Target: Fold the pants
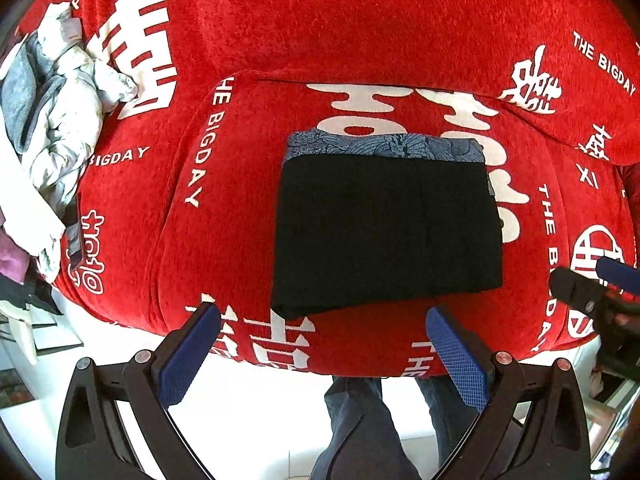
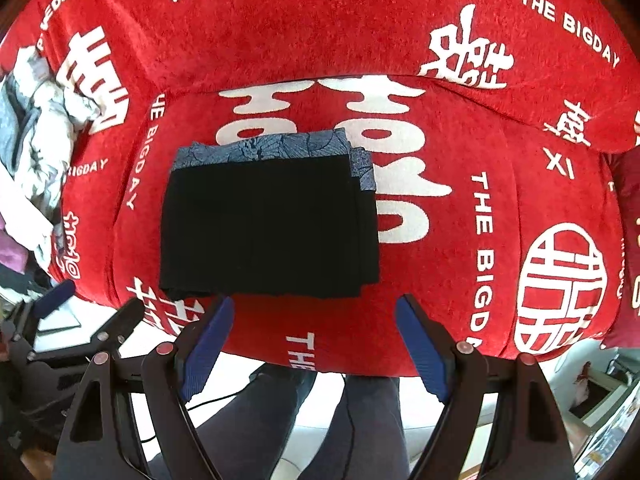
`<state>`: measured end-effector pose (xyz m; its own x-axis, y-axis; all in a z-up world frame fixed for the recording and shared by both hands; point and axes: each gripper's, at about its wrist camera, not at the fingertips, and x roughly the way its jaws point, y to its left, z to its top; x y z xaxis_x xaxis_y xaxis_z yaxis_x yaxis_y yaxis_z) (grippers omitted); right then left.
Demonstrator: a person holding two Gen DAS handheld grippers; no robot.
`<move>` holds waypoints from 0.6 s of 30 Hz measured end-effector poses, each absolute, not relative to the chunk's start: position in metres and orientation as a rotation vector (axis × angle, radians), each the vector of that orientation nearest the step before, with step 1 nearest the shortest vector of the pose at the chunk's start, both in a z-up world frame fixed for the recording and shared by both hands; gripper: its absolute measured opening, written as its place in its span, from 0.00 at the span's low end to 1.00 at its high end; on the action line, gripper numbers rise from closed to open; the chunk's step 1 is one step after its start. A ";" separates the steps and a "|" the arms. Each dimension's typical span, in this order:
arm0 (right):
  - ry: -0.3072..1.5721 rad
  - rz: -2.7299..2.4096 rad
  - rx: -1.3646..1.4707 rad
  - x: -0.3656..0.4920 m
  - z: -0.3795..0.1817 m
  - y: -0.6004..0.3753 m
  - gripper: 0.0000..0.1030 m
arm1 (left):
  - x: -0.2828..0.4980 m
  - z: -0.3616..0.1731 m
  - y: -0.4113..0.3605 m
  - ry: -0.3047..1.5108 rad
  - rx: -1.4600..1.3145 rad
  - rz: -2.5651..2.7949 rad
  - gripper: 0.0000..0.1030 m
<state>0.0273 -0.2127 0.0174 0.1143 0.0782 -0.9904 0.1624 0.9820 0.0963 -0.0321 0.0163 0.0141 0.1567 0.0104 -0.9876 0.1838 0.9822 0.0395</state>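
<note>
Pants (image 1: 384, 232) lie folded on patterned cloth (image 1: 380, 146), laundry heap (image 1: 52, 128) aside; both grippers wide open, empty.

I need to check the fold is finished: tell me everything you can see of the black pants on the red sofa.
The black pants lie folded into a flat, roughly rectangular stack with fairly even edges; the cloth looks plain, matte and dark. They sit on top of a folded blue patterned garment, whose far edge and right side peek out, on the red sofa cover. Nothing grips them: both grippers are open, over the sofa's front edge.
</note>
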 end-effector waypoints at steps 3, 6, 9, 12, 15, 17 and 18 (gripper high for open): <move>1.462 -0.062 0.159 0.025 0.017 -0.208 0.83 | -0.032 0.016 0.017 1.407 0.164 -0.124 1.00; 1.465 -0.060 0.150 0.024 0.018 -0.206 0.83 | -0.032 0.017 0.016 1.406 0.162 -0.126 1.00; 1.462 -0.063 0.148 0.023 0.019 -0.205 0.83 | -0.032 0.018 0.014 1.405 0.167 -0.128 1.00; 1.458 -0.066 0.145 0.023 0.020 -0.204 0.83 | -0.032 0.019 0.012 1.405 0.177 -0.132 1.00; 1.456 -0.071 0.147 0.023 0.021 -0.204 0.83 | -0.032 0.021 0.011 1.401 0.181 -0.135 1.00; 1.453 -0.075 0.148 0.023 0.022 -0.204 0.83 | -0.031 0.022 0.010 1.398 0.184 -0.134 1.00; 1.452 -0.075 0.149 0.024 0.022 -0.204 0.83 | -0.031 0.022 0.010 1.398 0.185 -0.134 1.00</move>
